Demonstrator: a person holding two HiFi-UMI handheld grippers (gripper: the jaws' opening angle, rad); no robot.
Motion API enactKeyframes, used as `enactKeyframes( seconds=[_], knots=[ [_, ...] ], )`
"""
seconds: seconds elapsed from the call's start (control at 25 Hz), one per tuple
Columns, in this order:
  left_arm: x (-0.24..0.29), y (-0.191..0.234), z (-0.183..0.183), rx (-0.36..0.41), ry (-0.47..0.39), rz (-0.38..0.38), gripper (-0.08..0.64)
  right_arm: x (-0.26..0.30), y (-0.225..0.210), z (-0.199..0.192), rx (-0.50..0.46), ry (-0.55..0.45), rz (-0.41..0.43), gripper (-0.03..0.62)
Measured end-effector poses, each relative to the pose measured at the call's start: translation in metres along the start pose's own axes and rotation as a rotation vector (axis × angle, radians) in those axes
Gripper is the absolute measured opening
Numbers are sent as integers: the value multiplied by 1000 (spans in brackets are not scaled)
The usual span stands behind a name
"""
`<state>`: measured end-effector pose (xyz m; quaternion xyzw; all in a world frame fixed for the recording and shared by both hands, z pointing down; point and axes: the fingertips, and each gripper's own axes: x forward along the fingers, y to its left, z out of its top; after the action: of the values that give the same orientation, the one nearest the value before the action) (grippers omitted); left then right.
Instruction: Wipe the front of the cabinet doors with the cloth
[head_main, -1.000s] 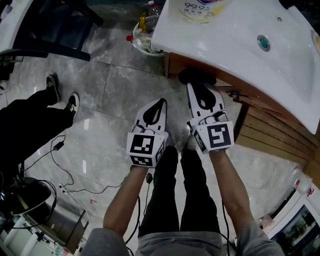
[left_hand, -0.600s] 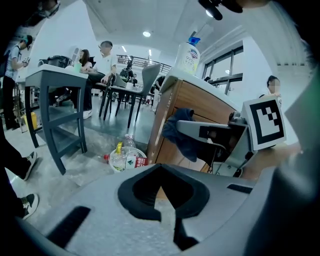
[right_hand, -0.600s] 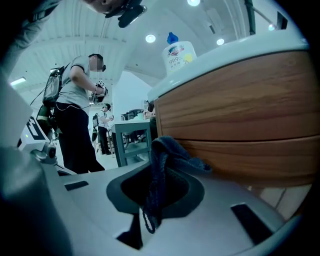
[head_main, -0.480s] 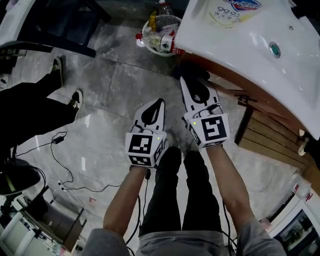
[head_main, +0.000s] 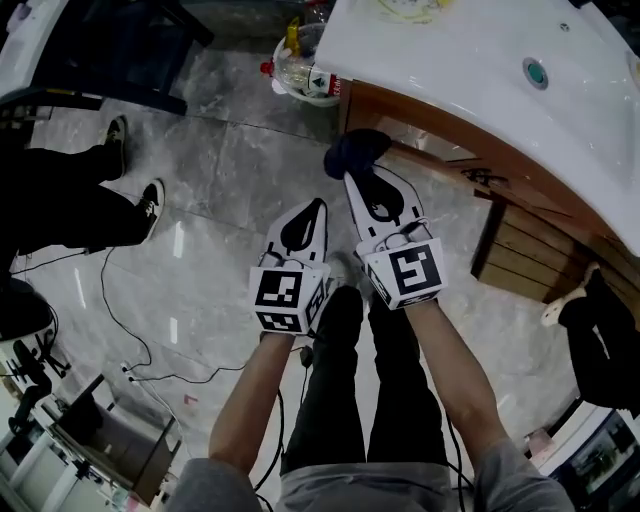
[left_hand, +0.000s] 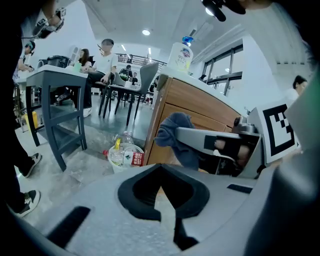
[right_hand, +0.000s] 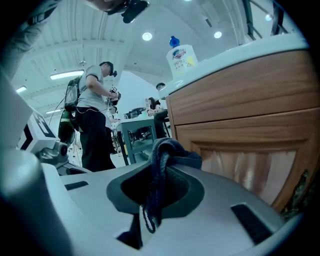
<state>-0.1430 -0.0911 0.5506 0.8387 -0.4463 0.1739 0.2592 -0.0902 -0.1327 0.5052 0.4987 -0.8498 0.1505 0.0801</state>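
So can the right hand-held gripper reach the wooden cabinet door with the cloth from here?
Probably yes. The right hand-held gripper is shut on the cloth, close beside the cabinet door, and nothing shows between them. The left hand-held gripper is off to the side, out of the way.

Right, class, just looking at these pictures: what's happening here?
A person holds a gripper in each hand. The right gripper is shut on a dark blue cloth, held up by the wooden cabinet door under the white basin. The left gripper hangs shut and empty beside it, over the floor.
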Motion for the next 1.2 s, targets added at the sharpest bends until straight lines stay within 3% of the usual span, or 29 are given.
enactKeyframes(
  seconds=[0.32, 0.6, 1.2],
  knots=[
    [1, -45, -23, 3, 26, -31, 8, -64, -26, -34, 42, 37, -66, 46],
    [11, -87, -27, 17, 42, -78, 8, -102, -55, -37, 53, 39, -124, 46],
    [49, -134, -27, 64, 69, -139, 8, -140, -130, -69, 97, 70, -273, 46]
  ],
)
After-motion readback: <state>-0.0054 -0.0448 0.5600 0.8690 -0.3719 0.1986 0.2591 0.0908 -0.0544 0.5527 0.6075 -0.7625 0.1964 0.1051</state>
